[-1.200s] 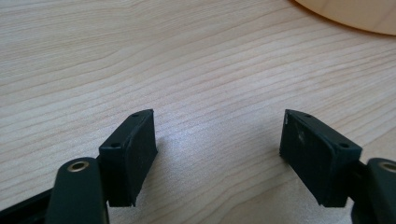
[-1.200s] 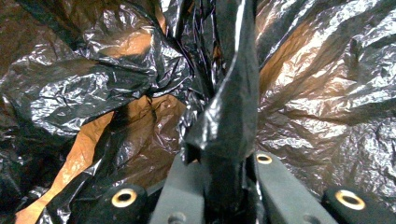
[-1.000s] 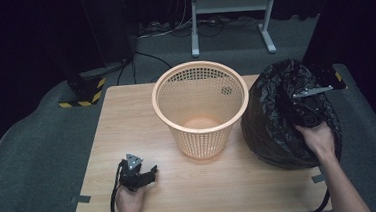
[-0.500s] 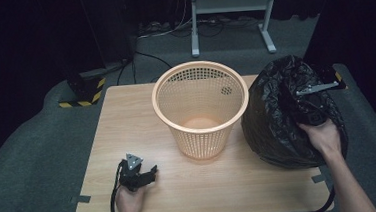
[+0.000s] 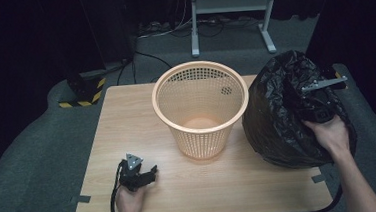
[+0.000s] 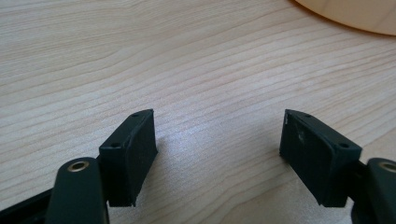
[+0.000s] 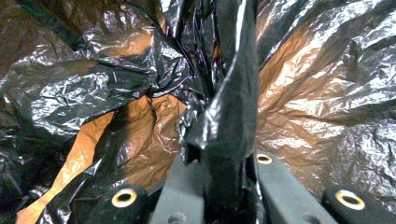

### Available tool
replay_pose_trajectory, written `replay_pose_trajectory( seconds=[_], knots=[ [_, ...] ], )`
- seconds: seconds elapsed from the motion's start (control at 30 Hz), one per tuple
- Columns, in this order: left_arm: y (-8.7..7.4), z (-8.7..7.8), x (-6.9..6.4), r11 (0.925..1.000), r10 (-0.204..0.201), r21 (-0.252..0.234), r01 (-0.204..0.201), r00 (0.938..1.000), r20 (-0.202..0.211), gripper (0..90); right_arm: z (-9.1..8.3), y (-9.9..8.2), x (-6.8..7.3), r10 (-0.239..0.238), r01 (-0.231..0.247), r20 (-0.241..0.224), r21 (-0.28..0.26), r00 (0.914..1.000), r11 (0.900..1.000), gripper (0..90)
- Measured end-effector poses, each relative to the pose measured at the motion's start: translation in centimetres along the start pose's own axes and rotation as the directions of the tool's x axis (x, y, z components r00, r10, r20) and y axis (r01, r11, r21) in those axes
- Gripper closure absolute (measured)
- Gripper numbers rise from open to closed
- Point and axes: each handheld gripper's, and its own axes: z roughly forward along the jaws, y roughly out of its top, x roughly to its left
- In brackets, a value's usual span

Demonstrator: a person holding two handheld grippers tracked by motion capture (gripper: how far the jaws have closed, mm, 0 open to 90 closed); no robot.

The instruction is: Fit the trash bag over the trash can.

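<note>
An orange mesh basket (image 5: pixel 201 105) stands upright in the middle of the wooden table (image 5: pixel 127 120). To its right bulges a black plastic bag (image 5: pixel 282 114). My right gripper (image 5: pixel 311 97) is raised against the bag's upper right side and is shut on a fold of the black bag (image 7: pixel 229 121), which runs up between its jaws. At the table's front left my left gripper (image 5: pixel 148 173) rests low on the wood, held by a hand. In the left gripper view its jaws stand open (image 6: pixel 217 140) over bare table, with the basket's base (image 6: pixel 355 14) at the top right.
The table's front edge is close to the left hand. Grey carpet surrounds the table, with a metal stand (image 5: pixel 229 13) and cables behind it. A yellow-and-black striped block (image 5: pixel 82 93) lies on the floor at the back left. Bare wood lies between the left gripper and the basket.
My right gripper has lifted a little with the bag fold in it, and the bag stands taller. The left gripper has not moved.
</note>
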Motion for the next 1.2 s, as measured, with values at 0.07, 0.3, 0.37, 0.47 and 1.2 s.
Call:
replay_pose_trajectory(
  seconds=[0.07, 0.3, 0.37, 0.47, 1.2],
  knots=[
    [0.0, 0.0, 0.0, 1.0, 0.0, 0.0, 0.0, 1.0, 0.0, 27.0, -0.4, 0.2, 0.0, -0.004, 0.004, -0.002, -0.004, 1.0, 1.0, 88.8],
    [0.0, 0.0, 0.0, 1.0, 0.0, 0.0, 0.0, 1.0, 0.0, 27.0, -1.7, 0.9, 0.1, -0.011, 0.011, -0.012, -0.016, 0.9999, 0.9998, 88.8],
    [0.0, 0.0, 0.0, 1.0, 0.0, 0.0, 0.0, 1.0, 0.0, 27.0, -2.1, 1.1, 0.2, -0.014, 0.013, -0.016, -0.021, 0.9998, 0.9997, 88.8],
    [0.0, 0.0, 0.0, 1.0, 0.0, 0.0, 0.0, 1.0, 0.0, 27.0, -2.7, 1.5, 0.3, -0.023, 0.022, -0.017, -0.029, 0.9996, 0.9993, 88.8],
    [0.0, 0.0, 0.0, 1.0, 0.0, 0.0, 0.0, 1.0, 0.0, 27.1, -6.6, 4.6, 1.0, -0.059, 0.056, -0.029, -0.103, 0.9978, 0.9931, 89.0]
  ],
)
